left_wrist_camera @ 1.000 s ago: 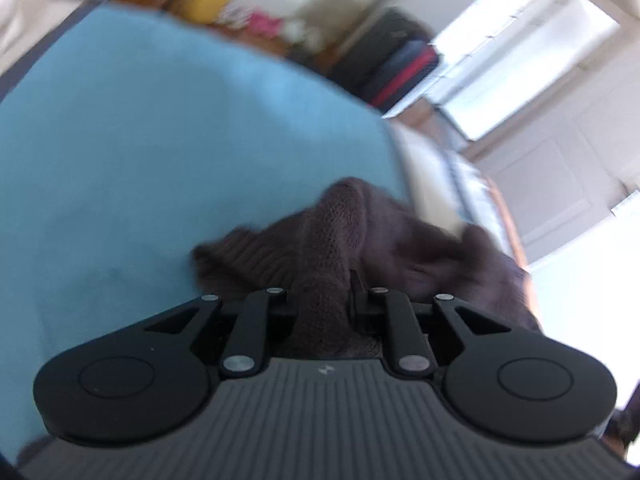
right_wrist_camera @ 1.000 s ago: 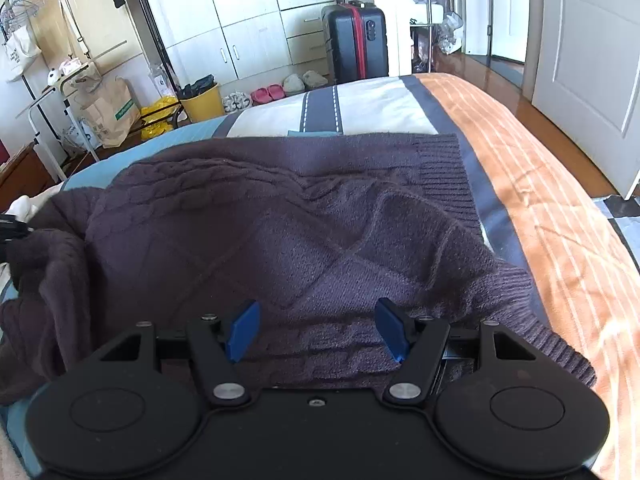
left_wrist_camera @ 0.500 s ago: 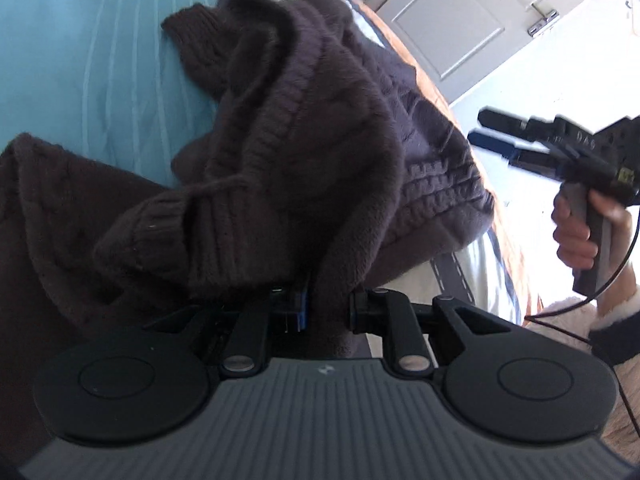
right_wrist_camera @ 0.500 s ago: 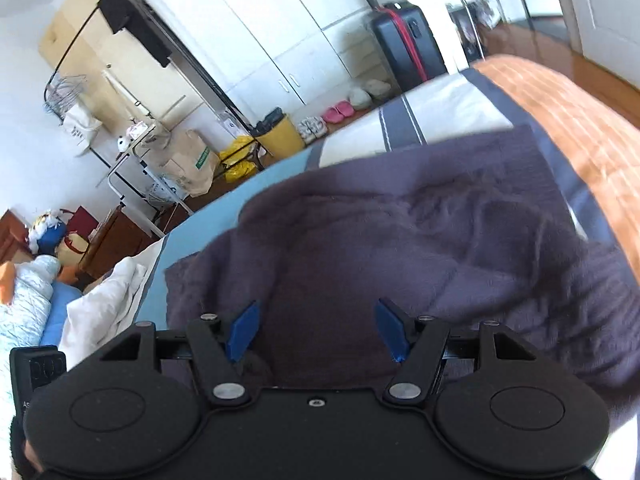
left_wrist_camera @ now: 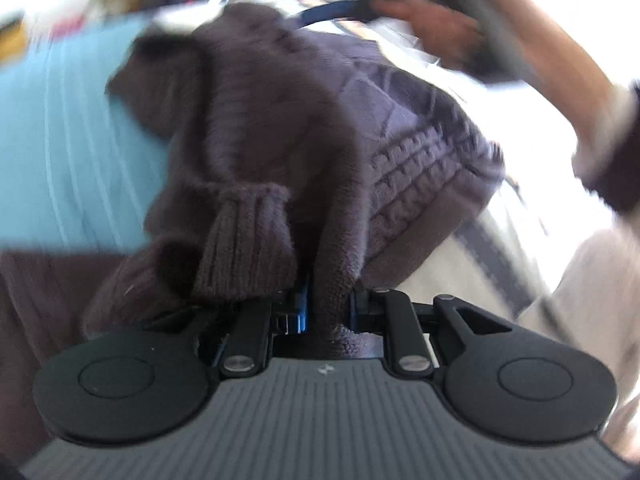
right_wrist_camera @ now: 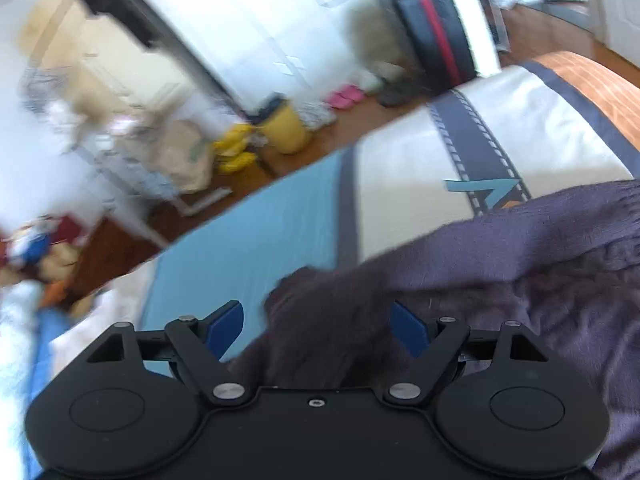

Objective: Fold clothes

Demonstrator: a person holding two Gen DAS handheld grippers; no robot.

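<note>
Left wrist view: I see my left gripper (left_wrist_camera: 326, 304) clamped on a thick fold of the dark purple knit sweater (left_wrist_camera: 280, 128), the fabric pinched between nearly closed jaws, with a ribbed cuff (left_wrist_camera: 244, 240) hanging just beside the pinch at about 10 o'clock. The sweater is bunched in a heap running from the jaws toward 12 o'clock, over the blue part of the bedspread (left_wrist_camera: 60, 140). The frame is blurred, so fine detail is unreliable. Risk, as I judge it: the pinch takes in a bunched roll and not a single edge, so a pull from here may drag several layers together and twist the fold; the loose cuff could also tuck under and leave a lump. The person's hand (left_wrist_camera: 440, 32) at 1 o'clock is close to the garment, so the two tools could foul each other. Right wrist view: my right gripper (right_wrist_camera: 318, 322) stands wide apart, blue pads (right_wrist_camera: 226, 322) showing, with a dark fold of sweater lying between the jaws; nothing gripped. Contact with the pads I cannot tell. Sweater spreads toward 3 o'clock over the bedspread.
</note>
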